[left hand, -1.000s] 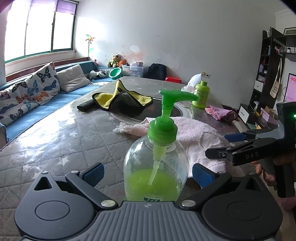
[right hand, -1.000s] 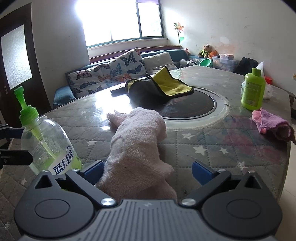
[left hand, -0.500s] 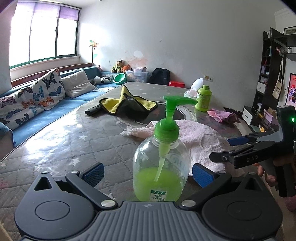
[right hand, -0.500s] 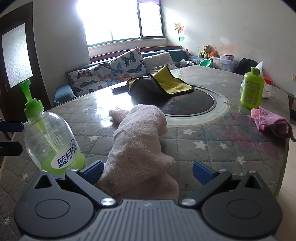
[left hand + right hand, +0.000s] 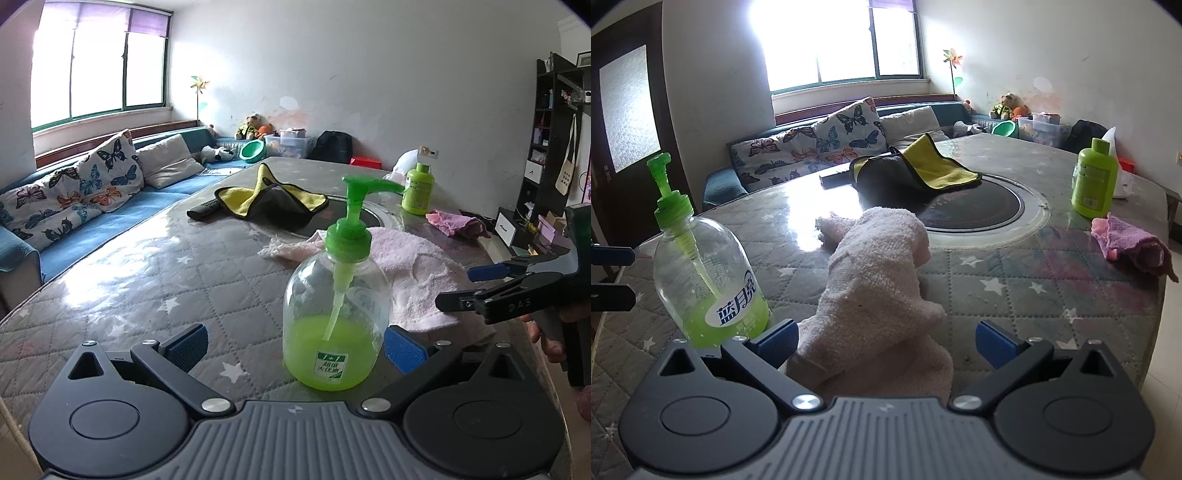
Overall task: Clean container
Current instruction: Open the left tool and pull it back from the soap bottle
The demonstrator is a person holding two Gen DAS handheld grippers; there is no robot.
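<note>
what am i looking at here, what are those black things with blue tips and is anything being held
These are two hand-held grippers, no robot arm; a person holds one in each hand. Each picture comes from a camera on one gripper, looking forward along its blue-padded fingers.

The left gripper is open around the clear pump bottle of green soap, not squeezing it. The right gripper is open over the pale pink towel. Nothing is held. Both things rest on the grey quilted table, with a yellow-and-black cloth further back.
</note>
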